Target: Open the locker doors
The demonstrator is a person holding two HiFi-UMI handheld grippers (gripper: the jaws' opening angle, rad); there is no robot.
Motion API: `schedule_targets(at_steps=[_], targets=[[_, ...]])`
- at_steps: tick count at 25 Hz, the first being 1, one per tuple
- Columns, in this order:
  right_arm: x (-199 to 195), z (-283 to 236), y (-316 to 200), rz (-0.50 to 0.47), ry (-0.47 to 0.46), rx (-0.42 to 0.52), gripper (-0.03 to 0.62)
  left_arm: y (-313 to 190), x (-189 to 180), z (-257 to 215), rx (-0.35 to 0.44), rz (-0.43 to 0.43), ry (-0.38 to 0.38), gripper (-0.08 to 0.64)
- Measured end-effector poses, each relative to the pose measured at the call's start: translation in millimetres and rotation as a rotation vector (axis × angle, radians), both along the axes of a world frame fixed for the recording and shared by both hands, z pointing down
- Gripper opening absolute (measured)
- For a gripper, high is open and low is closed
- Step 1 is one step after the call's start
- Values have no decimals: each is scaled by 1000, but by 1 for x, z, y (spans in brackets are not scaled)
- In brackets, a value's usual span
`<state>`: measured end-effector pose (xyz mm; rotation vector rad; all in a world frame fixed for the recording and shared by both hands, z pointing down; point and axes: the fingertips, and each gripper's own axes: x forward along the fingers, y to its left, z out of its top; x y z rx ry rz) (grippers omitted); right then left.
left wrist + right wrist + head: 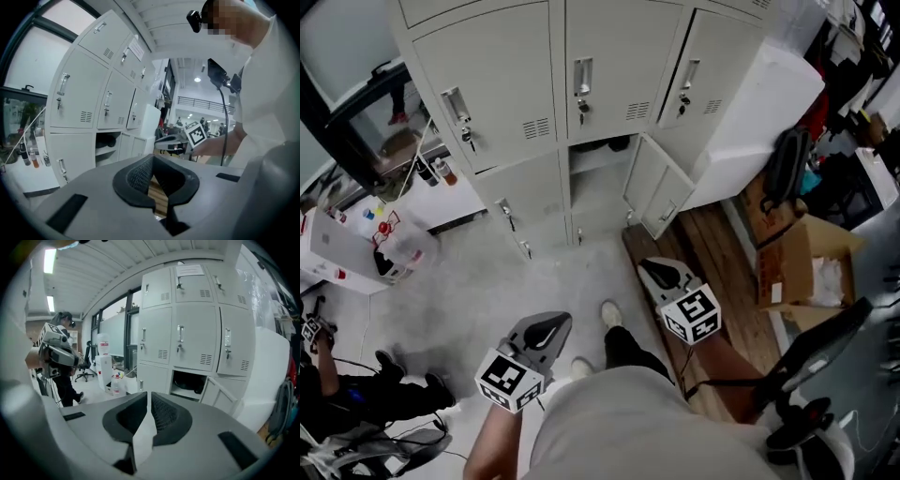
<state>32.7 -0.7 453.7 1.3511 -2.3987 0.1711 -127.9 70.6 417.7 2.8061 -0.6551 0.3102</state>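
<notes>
Hanging ajar is one lower locker door (656,192); left gripper (546,330), right gripper (661,275) closed, empty.

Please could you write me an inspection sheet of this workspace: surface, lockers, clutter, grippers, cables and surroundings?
Surface: grey floor; wooden strip at the right.
Job's things: lockers; one lower door stands open, the other visible doors are closed.
Clutter: open cardboard box; black bag; bottles left of the lockers.
Grippers: left gripper and right gripper are shut, empty and clear of the lockers.
Cables: black cable hangs along the person's front.
Surroundings: window at the left; second person low at the left.
</notes>
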Motion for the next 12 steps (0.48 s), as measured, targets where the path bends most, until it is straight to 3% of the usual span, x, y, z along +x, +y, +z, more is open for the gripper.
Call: schedule_targets(at_steps=[5,12], targets=[[-36,-14,17,-59,-29,18,34,10,-25,11,-21,-69,1,11],[-56,-30,-26,-161,-61,57,35,-15,-34,7,-35,-181,7,11]])
